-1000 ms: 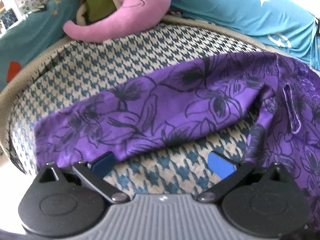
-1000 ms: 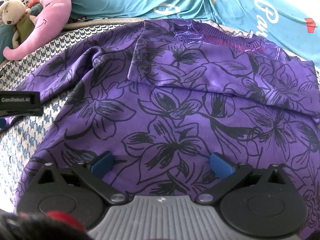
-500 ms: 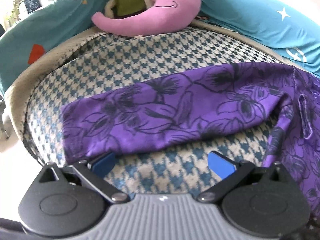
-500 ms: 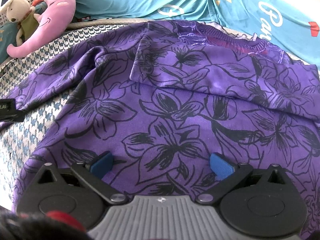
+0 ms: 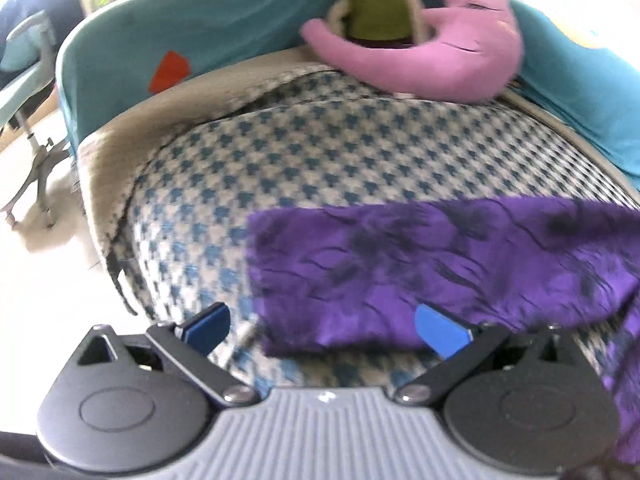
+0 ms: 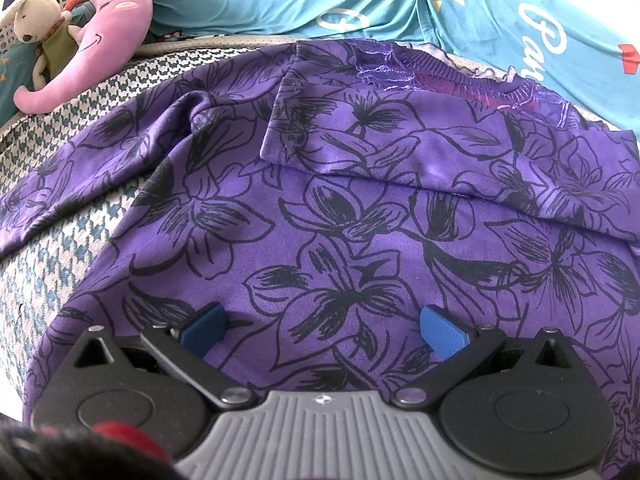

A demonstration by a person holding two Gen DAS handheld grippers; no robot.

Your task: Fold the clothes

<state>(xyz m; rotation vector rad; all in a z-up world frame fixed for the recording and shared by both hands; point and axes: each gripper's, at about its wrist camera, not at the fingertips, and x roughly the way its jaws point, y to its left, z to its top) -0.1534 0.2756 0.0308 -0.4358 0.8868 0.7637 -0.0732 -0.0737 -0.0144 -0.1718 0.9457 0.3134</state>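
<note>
- One purple floral shirt (image 6: 340, 208) lies spread on the houndstooth bed cover (image 6: 60, 248), filling the centre of the right wrist view; its neckline sits at 12 o'clock.
- One sleeve is folded across the chest (image 6: 400, 148); the other sleeve (image 5: 420, 268) stretches out flat over the cover, its cuff end at 9 o'clock of the fabric in the left wrist view, which is blurred.
- Left gripper (image 5: 322, 326): two blue fingertips spread wide, empty, poised at the sleeve's cuff end, one tip over the cover and one over the sleeve.
- Right gripper (image 6: 324, 330): two blue fingertips spread wide, empty, over the shirt's lower body.
- Two soft toys at 11 o'clock: one pink elephant (image 6: 92, 44) and one pale bear in a green top (image 6: 40, 20).
- Teal bedding (image 6: 500, 24) runs along 12 to 2 o'clock.
</note>
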